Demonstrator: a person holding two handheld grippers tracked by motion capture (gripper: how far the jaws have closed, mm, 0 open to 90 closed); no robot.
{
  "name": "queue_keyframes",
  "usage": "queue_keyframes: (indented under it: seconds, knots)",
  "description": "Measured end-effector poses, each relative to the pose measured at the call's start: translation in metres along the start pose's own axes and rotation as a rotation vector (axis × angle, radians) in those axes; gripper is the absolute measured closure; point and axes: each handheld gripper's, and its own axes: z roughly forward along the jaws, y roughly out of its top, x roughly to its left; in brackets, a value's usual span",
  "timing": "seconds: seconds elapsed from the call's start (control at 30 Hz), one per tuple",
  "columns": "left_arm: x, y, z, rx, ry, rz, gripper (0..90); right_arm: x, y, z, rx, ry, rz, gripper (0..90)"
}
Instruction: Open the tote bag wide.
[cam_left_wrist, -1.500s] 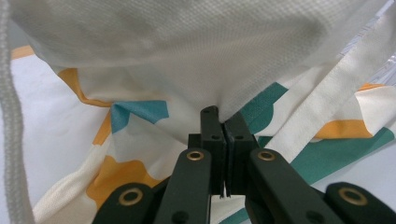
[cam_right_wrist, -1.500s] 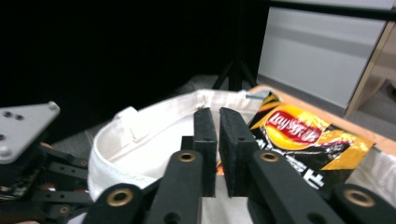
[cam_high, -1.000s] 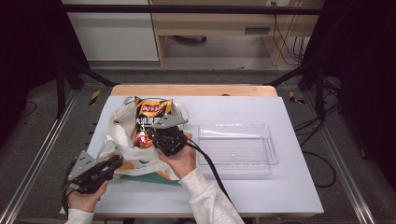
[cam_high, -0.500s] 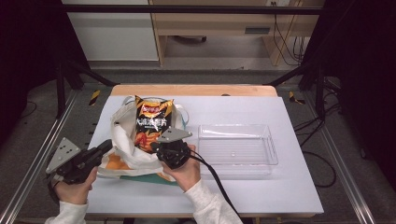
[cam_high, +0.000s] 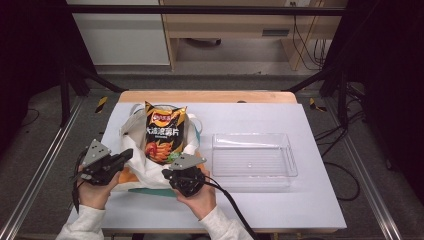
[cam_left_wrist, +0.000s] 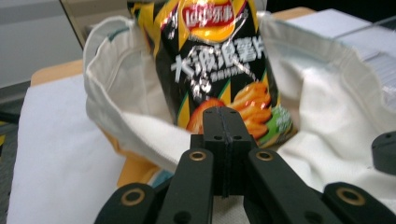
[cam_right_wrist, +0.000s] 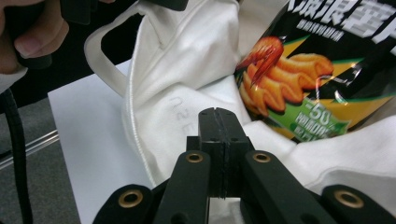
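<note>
**Chip bag sits in tote, both grippers clenched empty**

Here the chip bag (cam_high: 165, 131) stands upright in the white tote bag (cam_high: 135, 162), toward the tabletop's (cam_high: 300, 200) left edge. The left gripper (cam_high: 129, 155), jaws pressed together on nothing, hangs beside the tote's left rim. The right gripper (cam_high: 167, 173), likewise clenched empty, is at the tote's near edge. A clear tray (cam_high: 252, 172) lies just right of the tote.

"-50%" on chip bag (cam_right_wrist: 322, 116)
</note>
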Motion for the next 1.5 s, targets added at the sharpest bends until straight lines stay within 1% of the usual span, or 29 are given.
queue_keyframes:
  seconds: [0.1,0.13,0.2,0.3,0.37,0.4,0.43,0.47,0.5,0.57,0.63,0.67,0.73,0.77,0.83,0.87,0.9,0.93,0.97,1.0,1.1,1.2,1.27,1.33,1.37,1.4,1.43,1.47,1.5]
  knots:
    - [0.000,-0.011,-0.002,0.028,0.011,0.005,89.8,0.000,-0.005,0.001,0.002,0.009,0.007,90.0]
    - [0.000,-0.017,-0.002,0.044,0.017,0.003,89.8,0.000,-0.006,0.002,0.003,0.003,0.011,90.0]
    - [0.000,-0.022,-0.002,0.057,0.019,0.004,89.8,-0.001,-0.006,0.002,0.006,-0.002,0.009,90.0]
    - [0.000,-0.032,-0.002,0.081,0.022,0.005,89.8,-0.006,-0.002,0.003,0.000,-0.041,0.008,90.0]
    - [0.002,-0.039,-0.002,0.104,0.016,-0.003,89.8,-0.011,-0.001,0.004,0.006,-0.096,0.014,90.0]
    - [0.002,-0.039,-0.002,0.104,0.016,-0.003,89.8,-0.012,-0.001,0.004,0.010,-0.110,0.017,90.0]
    - [0.003,-0.044,-0.001,0.118,0.016,-0.003,89.8,-0.014,-0.002,0.004,0.012,-0.116,0.024,90.0]
    - [0.003,-0.044,-0.001,0.118,0.016,-0.003,89.8,-0.016,-0.003,0.004,0.014,-0.120,0.031,90.0]
    - [0.003,-0.048,-0.001,0.137,0.019,0.001,89.9,-0.017,-0.006,0.003,0.018,-0.129,0.035,90.0]
    - [0.004,-0.052,-0.001,0.145,0.022,-0.007,89.8,-0.019,-0.010,0.002,0.022,-0.148,0.038,90.0]
    - [0.004,-0.053,-0.001,0.148,0.023,-0.011,89.8,-0.020,-0.012,0.001,0.024,-0.153,0.040,90.0]
    - [0.005,-0.056,-0.001,0.161,0.025,-0.014,89.9,-0.023,-0.018,0.000,0.031,-0.163,0.055,90.0]
    - [0.005,-0.058,0.000,0.162,0.026,-0.018,89.9,-0.024,-0.020,-0.001,0.035,-0.167,0.059,90.0]
    - [0.006,-0.061,0.000,0.176,0.022,-0.019,89.8,-0.026,-0.026,-0.002,0.046,-0.189,0.061,90.0]
    - [0.005,-0.063,0.002,0.188,0.022,-0.021,89.9,-0.028,-0.033,-0.002,0.053,-0.188,0.077,90.0]
    - [0.005,-0.063,0.002,0.188,0.022,-0.021,89.9,-0.028,-0.033,-0.002,0.053,-0.188,0.077,90.0]
    - [0.005,-0.064,0.003,0.192,0.021,-0.024,89.8,-0.030,-0.039,0.000,0.062,-0.188,0.091,90.0]
    - [0.005,-0.064,0.004,0.199,0.021,-0.017,89.8,-0.030,-0.039,0.000,0.062,-0.188,0.091,90.0]
    - [0.004,-0.064,0.004,0.194,0.022,-0.017,89.8,-0.030,-0.045,0.001,0.070,-0.190,0.093,90.0]
    - [0.004,-0.063,0.004,0.191,0.020,-0.021,89.8,-0.030,-0.045,0.001,0.070,-0.190,0.093,90.0]
    - [0.006,-0.054,0.002,0.155,0.011,-0.029,89.8,-0.031,-0.051,0.004,0.080,-0.195,0.096,90.0]
    - [0.013,-0.039,0.002,0.103,0.033,-0.027,88.5,-0.032,-0.055,0.005,0.096,-0.193,0.103,90.0]
    - [0.021,-0.030,0.004,0.073,0.056,-0.040,88.3,-0.032,-0.056,0.005,0.100,-0.195,0.105,90.0]
    - [0.029,-0.026,0.008,0.061,0.082,-0.048,88.3,-0.031,-0.058,0.006,0.105,-0.195,0.101,90.0]
    - [0.033,-0.026,0.010,0.061,0.098,-0.050,88.5,-0.031,-0.059,0.006,0.107,-0.196,0.094,90.0]
    - [0.040,-0.029,0.015,0.080,0.126,-0.053,89.1,-0.031,-0.061,0.007,0.117,-0.199,0.092,90.0]
    - [0.040,-0.029,0.015,0.080,0.126,-0.053,89.7,-0.031,-0.061,0.007,0.117,-0.199,0.092,90.0]
    - [0.046,-0.036,0.019,0.106,0.137,-0.060,89.8,-0.030,-0.063,0.007,0.121,-0.200,0.088,90.0]
    - [0.046,-0.036,0.019,0.106,0.137,-0.060,89.8,-0.030,-0.063,0.007,0.120,-0.200,0.086,90.0]
